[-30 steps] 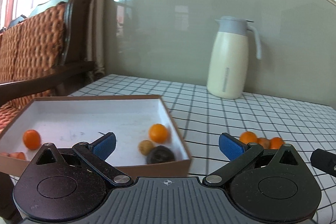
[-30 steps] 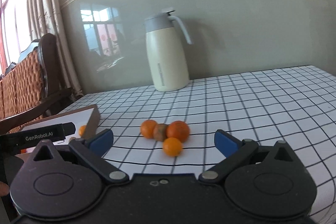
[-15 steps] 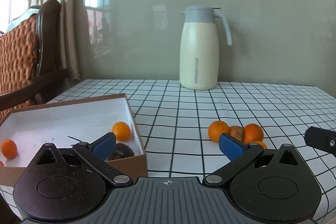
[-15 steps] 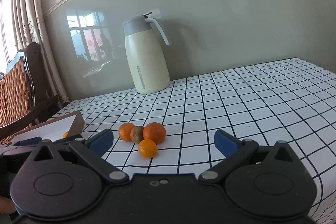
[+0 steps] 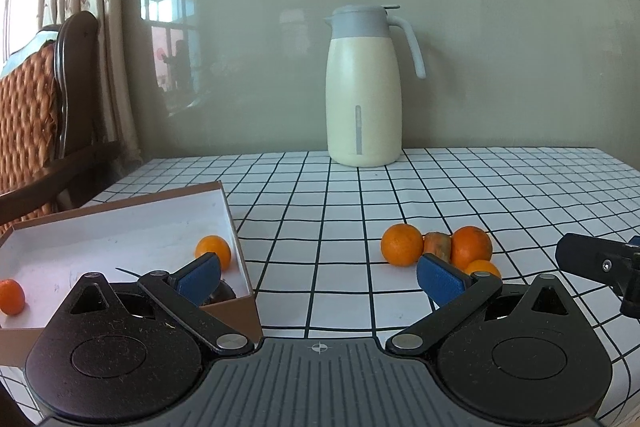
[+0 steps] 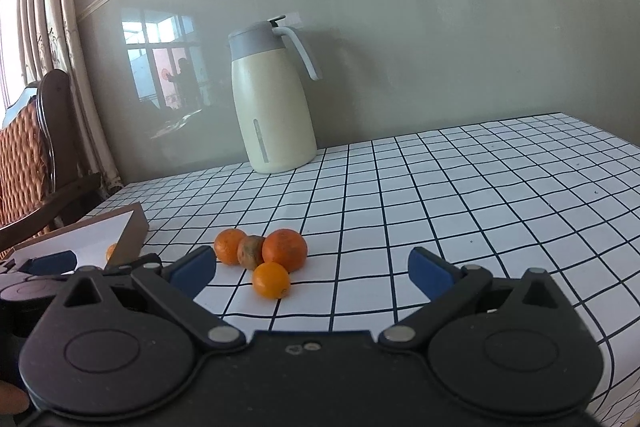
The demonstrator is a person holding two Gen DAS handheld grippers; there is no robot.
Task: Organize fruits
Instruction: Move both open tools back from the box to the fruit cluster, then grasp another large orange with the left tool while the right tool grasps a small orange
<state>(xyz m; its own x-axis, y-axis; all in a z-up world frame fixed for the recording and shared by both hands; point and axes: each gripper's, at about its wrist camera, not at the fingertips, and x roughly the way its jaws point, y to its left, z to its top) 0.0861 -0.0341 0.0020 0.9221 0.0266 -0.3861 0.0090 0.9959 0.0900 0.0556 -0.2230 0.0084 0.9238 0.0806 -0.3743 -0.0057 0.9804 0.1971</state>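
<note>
Four loose fruits sat bunched on the checked worktop [image 6: 440, 211], low and left of centre in the right wrist view: a large orange [image 6: 285, 250], a second orange [image 6: 229, 245], a brownish blemished fruit [image 6: 250, 251] wedged between them and touching both, and a small orange [image 6: 271, 279] just in front. The box [image 5: 120, 223] lay at lower left of the left wrist view with an orange [image 5: 213, 251] near its right wall, another orange [image 5: 11, 296] at its far left, and a dark fruit [image 5: 224, 293] half hidden behind the tool's pad.

The left tool [image 5: 318, 273] stood wide open and held nothing. A second ago it looked down into the box; now the box had slid to the left of its frame and the loose cluster showed at right, so it had swung away from the box, which I took to mean a drop was finished and another fetch beginning. The right tool [image 6: 312, 269] was also spread wide and empty, and the cluster appeared larger and lower in its view than before, so it had closed in. The cream jug [image 6: 272, 99] stood well behind, untouched.
</note>
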